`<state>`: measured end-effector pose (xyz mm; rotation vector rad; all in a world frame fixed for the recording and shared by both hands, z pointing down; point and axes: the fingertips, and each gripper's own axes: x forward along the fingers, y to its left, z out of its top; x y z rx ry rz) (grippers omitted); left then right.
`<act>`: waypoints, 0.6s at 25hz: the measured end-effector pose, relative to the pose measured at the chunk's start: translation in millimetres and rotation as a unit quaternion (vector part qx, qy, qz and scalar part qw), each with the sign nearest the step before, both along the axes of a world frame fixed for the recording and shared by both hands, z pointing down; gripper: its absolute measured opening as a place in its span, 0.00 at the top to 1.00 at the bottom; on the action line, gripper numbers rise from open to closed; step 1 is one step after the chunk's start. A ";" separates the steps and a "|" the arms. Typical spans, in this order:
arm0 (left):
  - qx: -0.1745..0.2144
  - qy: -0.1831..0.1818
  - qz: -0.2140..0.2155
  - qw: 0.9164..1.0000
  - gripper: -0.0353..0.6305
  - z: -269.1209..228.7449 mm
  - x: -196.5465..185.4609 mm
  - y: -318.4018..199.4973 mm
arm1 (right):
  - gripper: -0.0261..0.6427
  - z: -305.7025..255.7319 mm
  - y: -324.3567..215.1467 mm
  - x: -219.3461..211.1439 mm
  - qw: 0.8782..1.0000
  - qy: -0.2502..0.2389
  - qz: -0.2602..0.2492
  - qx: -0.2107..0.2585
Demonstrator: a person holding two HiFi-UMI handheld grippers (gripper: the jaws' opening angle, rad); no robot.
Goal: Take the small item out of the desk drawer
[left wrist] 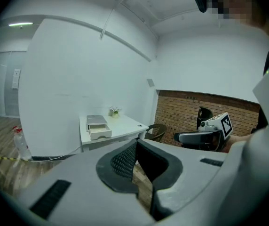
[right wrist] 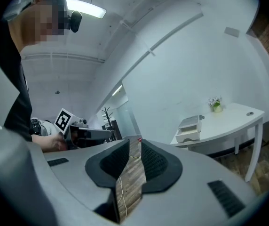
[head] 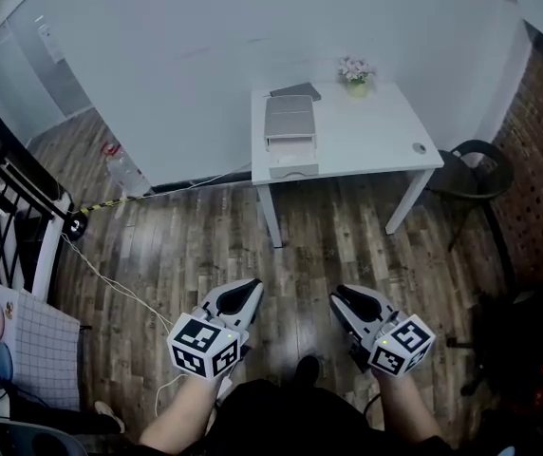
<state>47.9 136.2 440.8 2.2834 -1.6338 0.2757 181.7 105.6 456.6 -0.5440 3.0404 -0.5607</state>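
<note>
A white desk [head: 376,145] stands against the far wall, well ahead of me. On its left part sits a small grey-white drawer unit [head: 290,136] with its lower drawer [head: 293,167] pulled out a little; what is inside stays hidden. The unit [left wrist: 98,126] also shows far off in the left gripper view, and as a small drawer unit [right wrist: 190,128] in the right gripper view. My left gripper [head: 252,288] hangs low over the wooden floor, shut and empty. My right gripper [head: 340,294] hangs beside it, jaws a narrow gap apart, nothing between them.
A small flower pot [head: 356,72] stands at the desk's back edge. A dark round chair [head: 476,164] sits right of the desk, near a brick wall. A plastic bottle [head: 120,169] and a cable [head: 110,278] lie on the floor at left, beside a black rack [head: 6,207].
</note>
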 end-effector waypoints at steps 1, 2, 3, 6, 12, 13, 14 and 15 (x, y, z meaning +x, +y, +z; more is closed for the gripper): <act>-0.002 0.003 0.000 1.000 0.93 2.5 0.5 -4.3 | 0.85 0.7 -4.3 -2.0 1.000 0.002 -0.003 -0.003; -0.004 0.005 -0.001 1.000 0.93 4.8 0.1 -7.9 | 0.85 1.0 -7.1 -4.0 1.000 0.003 -0.006 -0.005; -0.005 0.007 -0.003 1.000 0.93 6.6 -1.2 -11.3 | 0.85 1.4 -9.0 -5.7 1.000 0.004 -0.009 -0.008; -0.003 0.013 -0.007 1.000 0.93 9.4 -6.4 -25.1 | 0.85 4.9 -15.8 -10.6 1.000 0.012 -0.014 -0.012; -0.001 0.019 0.011 1.000 0.93 13.1 -20.7 -62.9 | 0.86 6.3 -36.4 -24.9 1.000 0.022 -0.003 -0.016; 0.001 0.020 0.017 1.000 0.93 14.2 -23.1 -73.0 | 0.86 8.7 -43.6 -26.3 0.999 0.026 0.004 -0.018; 0.002 0.021 0.024 0.999 0.93 15.6 -25.9 -84.7 | 0.86 11.3 -52.3 -28.0 0.999 0.030 0.011 -0.020; 0.001 0.022 0.031 0.999 0.93 17.5 -29.6 -97.4 | 0.86 14.0 -62.3 -30.4 0.999 0.033 0.019 -0.022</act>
